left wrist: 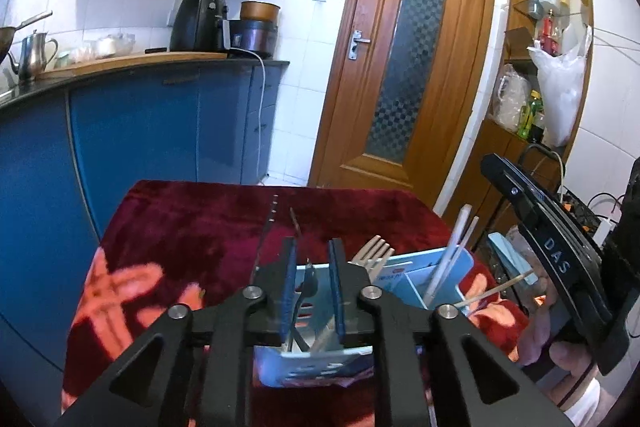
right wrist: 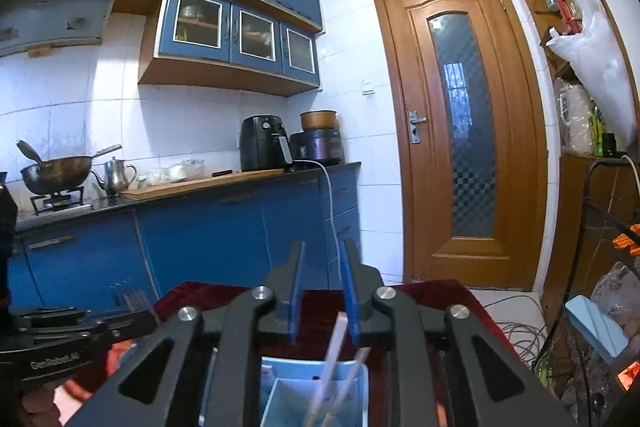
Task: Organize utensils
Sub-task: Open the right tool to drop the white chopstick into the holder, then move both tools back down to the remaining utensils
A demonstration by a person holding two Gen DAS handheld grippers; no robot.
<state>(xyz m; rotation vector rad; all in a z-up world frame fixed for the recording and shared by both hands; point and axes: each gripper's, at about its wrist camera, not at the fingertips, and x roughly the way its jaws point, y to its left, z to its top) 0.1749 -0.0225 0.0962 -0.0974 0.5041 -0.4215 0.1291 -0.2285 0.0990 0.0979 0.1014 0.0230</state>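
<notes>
A light blue utensil holder (left wrist: 416, 277) stands on a dark red cloth (left wrist: 192, 239). In the left wrist view forks (left wrist: 372, 249) and white chopsticks (left wrist: 450, 259) stand in its compartments. My left gripper (left wrist: 314, 267) is open just above the holder, with a dark utensil (left wrist: 308, 281) standing loose between its fingers. My right gripper (right wrist: 322, 283) is open above the holder (right wrist: 360, 387); the white chopsticks (right wrist: 334, 355) lean below its fingers, untouched. The right gripper's body (left wrist: 552, 247) shows at the right of the left view.
A blue kitchen counter (right wrist: 200, 187) with an air fryer (right wrist: 264, 143), kettle and wok runs along the left. A wooden door (right wrist: 460, 131) is straight ahead. Shelves with bottles and a plastic bag (left wrist: 560, 87) are on the right. Cables lie on the floor at right.
</notes>
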